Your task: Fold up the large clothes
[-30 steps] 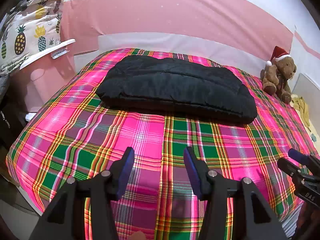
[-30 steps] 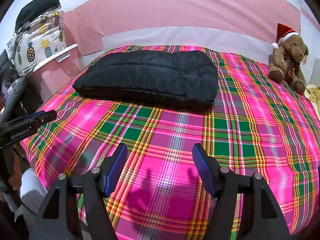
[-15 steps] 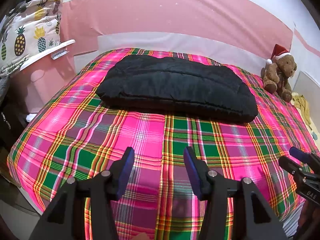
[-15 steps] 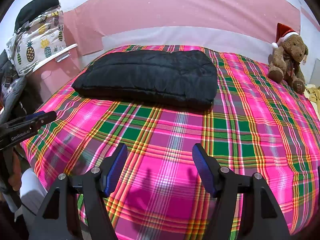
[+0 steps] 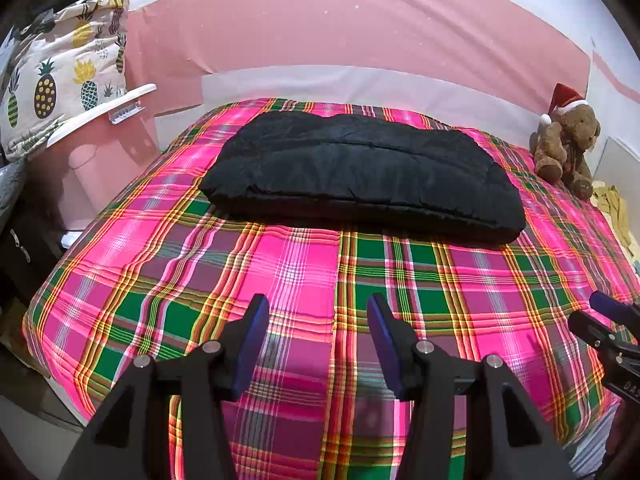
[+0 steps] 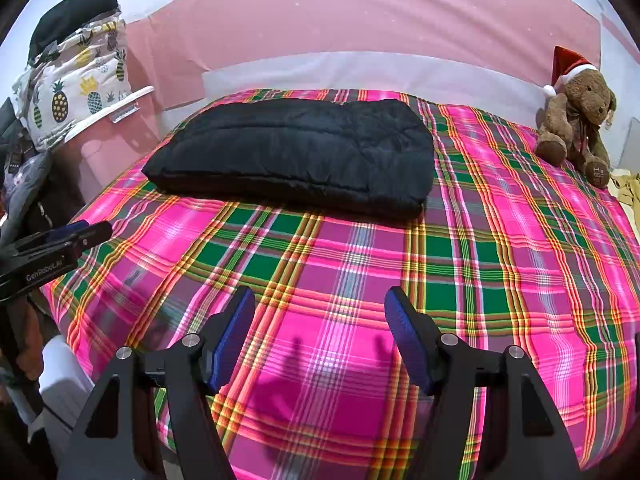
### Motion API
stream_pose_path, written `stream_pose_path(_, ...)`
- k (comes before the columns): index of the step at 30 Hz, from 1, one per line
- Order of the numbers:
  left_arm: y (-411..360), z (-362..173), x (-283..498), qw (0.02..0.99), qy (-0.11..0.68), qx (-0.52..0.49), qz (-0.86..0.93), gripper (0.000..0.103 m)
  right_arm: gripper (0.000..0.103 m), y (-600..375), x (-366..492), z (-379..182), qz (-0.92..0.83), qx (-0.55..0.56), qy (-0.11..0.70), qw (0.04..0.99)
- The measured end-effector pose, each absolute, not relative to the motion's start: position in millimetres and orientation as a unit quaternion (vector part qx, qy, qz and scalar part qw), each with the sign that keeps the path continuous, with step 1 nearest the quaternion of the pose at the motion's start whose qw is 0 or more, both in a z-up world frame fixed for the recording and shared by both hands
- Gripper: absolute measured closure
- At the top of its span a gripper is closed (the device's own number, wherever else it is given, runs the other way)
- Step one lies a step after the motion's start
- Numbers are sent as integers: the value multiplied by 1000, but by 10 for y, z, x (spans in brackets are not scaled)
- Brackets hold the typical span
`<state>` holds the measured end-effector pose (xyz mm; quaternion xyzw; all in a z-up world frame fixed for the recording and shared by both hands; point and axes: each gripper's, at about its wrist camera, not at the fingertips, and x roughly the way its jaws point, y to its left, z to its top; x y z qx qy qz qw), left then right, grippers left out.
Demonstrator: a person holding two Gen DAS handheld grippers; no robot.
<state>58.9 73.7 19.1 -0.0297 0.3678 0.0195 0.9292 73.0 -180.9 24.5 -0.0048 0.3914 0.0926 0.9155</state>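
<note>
A black padded garment (image 5: 360,172) lies folded into a thick rectangle on the far half of the plaid bed (image 5: 280,264); it also shows in the right wrist view (image 6: 296,156). My left gripper (image 5: 318,312) is open and empty above the near part of the bed, well short of the garment. My right gripper (image 6: 320,304) is open and empty, also over the near bed. Each gripper shows at the edge of the other's view: the right one (image 5: 608,320) and the left one (image 6: 68,236).
A brown teddy bear with a red Santa hat (image 6: 576,116) sits at the bed's far right corner. A pineapple-print bundle (image 5: 60,76) rests on a pink and white container (image 5: 104,144) left of the bed. A pink headboard (image 5: 360,36) stands behind. Yellow cloth (image 5: 612,204) lies at right.
Both grippers have stayed open and nearly still; the left view has shifted very slightly. The garment has not moved.
</note>
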Motion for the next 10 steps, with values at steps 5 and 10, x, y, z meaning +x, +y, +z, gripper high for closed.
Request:
stream_pose_path(5,760,166,603,929,368,-37,23,50,36,-1819,731,231,94,-5,392,915)
stream_pose_path(10,757,175,600,929,367,-40,18,50,36,-1822,734,235,93,-5,392,915)
